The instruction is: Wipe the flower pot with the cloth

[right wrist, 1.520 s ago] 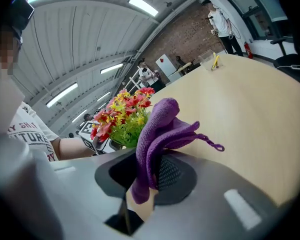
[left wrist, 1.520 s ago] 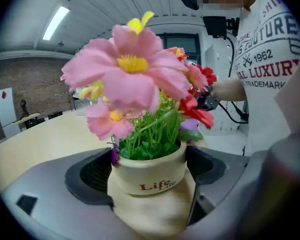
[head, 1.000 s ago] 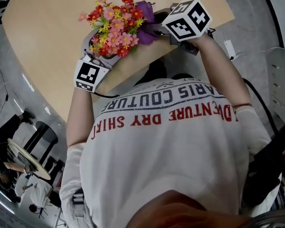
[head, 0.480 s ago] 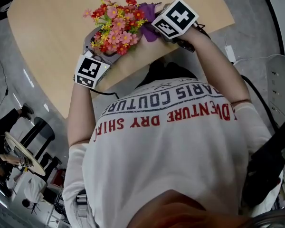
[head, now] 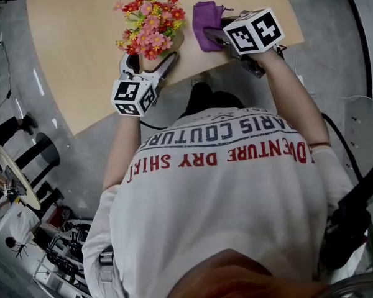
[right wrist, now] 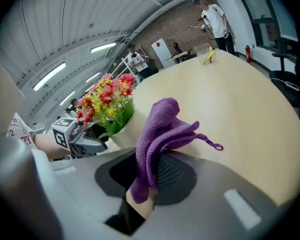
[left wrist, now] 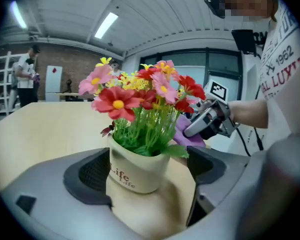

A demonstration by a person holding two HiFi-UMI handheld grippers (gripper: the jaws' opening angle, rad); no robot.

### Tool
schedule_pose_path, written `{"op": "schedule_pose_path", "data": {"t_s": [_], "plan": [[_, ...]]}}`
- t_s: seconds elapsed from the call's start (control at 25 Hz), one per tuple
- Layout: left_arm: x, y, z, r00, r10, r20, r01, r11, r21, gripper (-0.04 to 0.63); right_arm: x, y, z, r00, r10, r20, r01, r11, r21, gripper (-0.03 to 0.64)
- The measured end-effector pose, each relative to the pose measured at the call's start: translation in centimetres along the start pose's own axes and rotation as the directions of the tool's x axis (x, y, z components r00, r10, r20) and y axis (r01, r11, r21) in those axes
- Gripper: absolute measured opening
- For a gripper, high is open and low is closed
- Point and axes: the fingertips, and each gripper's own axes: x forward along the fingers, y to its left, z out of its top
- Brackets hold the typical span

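A cream flower pot (left wrist: 135,171) printed "Life", full of red, pink and yellow flowers (head: 149,18), stands on the tan table (head: 74,48). My left gripper (left wrist: 146,170) is open around it: the left pad lies close against the pot, and a gap shows at the right pad. From the head view the left gripper (head: 150,64) sits just on the near side of the flowers. My right gripper (head: 219,35) is shut on a purple cloth (head: 206,23) to the right of the flowers, apart from them. The cloth (right wrist: 160,131) sticks up folded from the right gripper (right wrist: 147,176).
The table's near edge (head: 193,73) runs just under both grippers, with grey floor beyond it. A white chair (head: 367,113) stands at the right. People stand far off at shelves (left wrist: 26,76) and behind the table (right wrist: 215,16).
The cloth and right gripper have pulled away to the right of the flowers. The left gripper has drawn back toward me and now stands open around the pot.
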Motion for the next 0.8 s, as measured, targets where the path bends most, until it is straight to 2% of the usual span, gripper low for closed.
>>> {"op": "schedule_pose_path", "data": {"t_s": [0.12, 0.24, 0.44, 0.52, 0.64, 0.72, 0.8], "plan": [[0.7, -0.1, -0.1, 0.986, 0.166, 0.011, -0.166, 0.985, -0.038, 0.466, -0.8, 1.0, -0.4, 0.998, 0.052, 0.023, -0.052, 0.999, 0.013, 0.064], [1.2, 0.3, 0.0, 0.954, 0.301, 0.010, -0.299, 0.951, -0.075, 0.466, -1.4, 1.3, -0.7, 0.998, 0.059, 0.028, -0.059, 0.998, 0.003, 0.066], [2.0, 1.1, 0.1, 0.886, 0.464, -0.017, -0.463, 0.882, -0.090, 0.466, -2.0, 1.5, -1.2, 0.998, 0.056, 0.030, -0.056, 0.998, -0.014, 0.064], [2.1, 1.4, 0.1, 0.863, 0.504, -0.021, -0.504, 0.859, -0.094, 0.465, -2.1, 1.5, -1.3, 0.998, 0.057, 0.030, -0.056, 0.998, -0.017, 0.064], [2.1, 1.9, 0.2, 0.864, 0.504, -0.009, -0.503, 0.859, -0.093, 0.463, -1.9, 1.5, -1.2, 0.998, 0.055, 0.025, -0.054, 0.998, -0.026, 0.065], [2.0, 2.2, 0.2, 0.879, 0.477, -0.001, -0.475, 0.876, -0.079, 0.463, -1.7, 1.7, -1.2, 0.998, 0.060, 0.021, -0.060, 0.998, -0.023, 0.064], [1.8, 2.5, 0.3, 0.904, 0.428, 0.006, -0.427, 0.903, -0.051, 0.462, -1.3, 2.1, -1.2, 0.997, 0.075, 0.022, -0.075, 0.997, -0.013, 0.064]]}}
